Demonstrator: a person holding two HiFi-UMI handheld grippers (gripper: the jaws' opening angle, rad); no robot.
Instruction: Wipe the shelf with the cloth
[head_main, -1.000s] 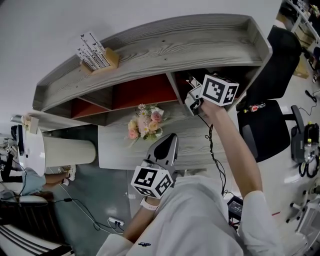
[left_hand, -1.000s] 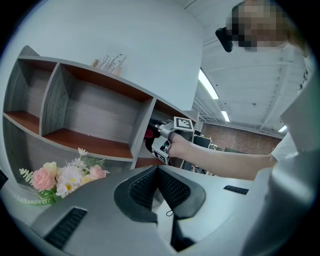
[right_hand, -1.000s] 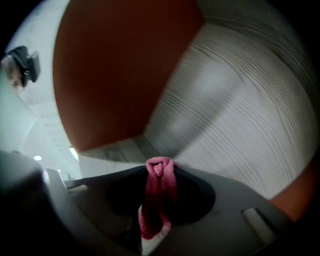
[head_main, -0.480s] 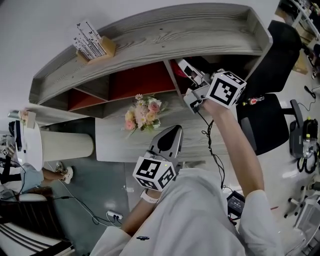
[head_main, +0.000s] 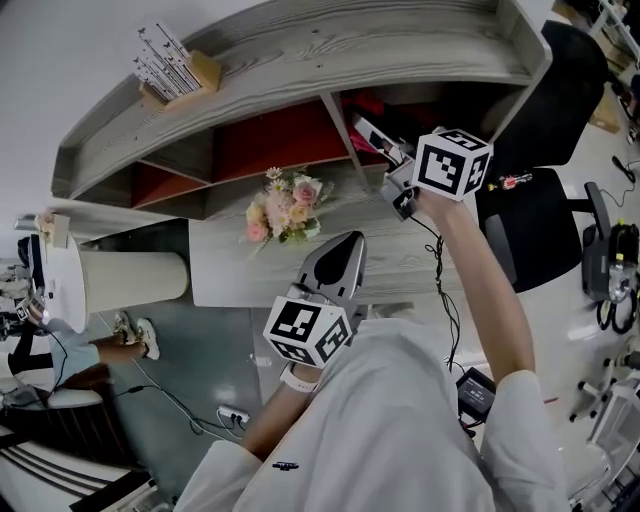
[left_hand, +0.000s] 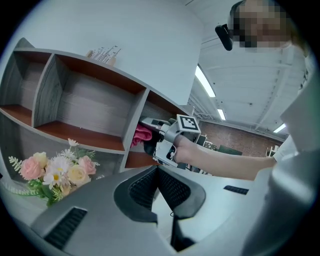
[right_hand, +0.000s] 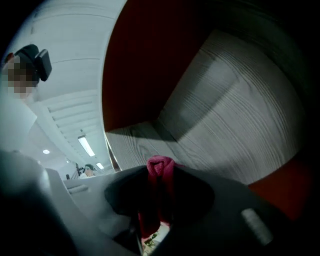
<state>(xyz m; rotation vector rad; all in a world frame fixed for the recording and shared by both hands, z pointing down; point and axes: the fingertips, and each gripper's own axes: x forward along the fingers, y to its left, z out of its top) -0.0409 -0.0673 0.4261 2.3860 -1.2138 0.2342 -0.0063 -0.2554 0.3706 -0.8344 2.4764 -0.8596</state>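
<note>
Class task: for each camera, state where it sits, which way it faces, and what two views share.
Head view: on the person's head, facing steeply down at the shelf and flowers; both arms, left gripper and right gripper show.
Left gripper view: on the left gripper, facing along its shut, empty jaws toward the shelf; the right arm shows.
Right gripper view: on the right gripper, facing into a shelf compartment; its jaws grip the cloth.
Shared: both gripper views show the cloth.

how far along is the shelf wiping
Done: the cloth is gripped in the right tool. In hand: that tool is inside the right-end compartment of the shelf. Left: no wiped patch shows, so probably every compartment. The left tool idles shut, empty.
</note>
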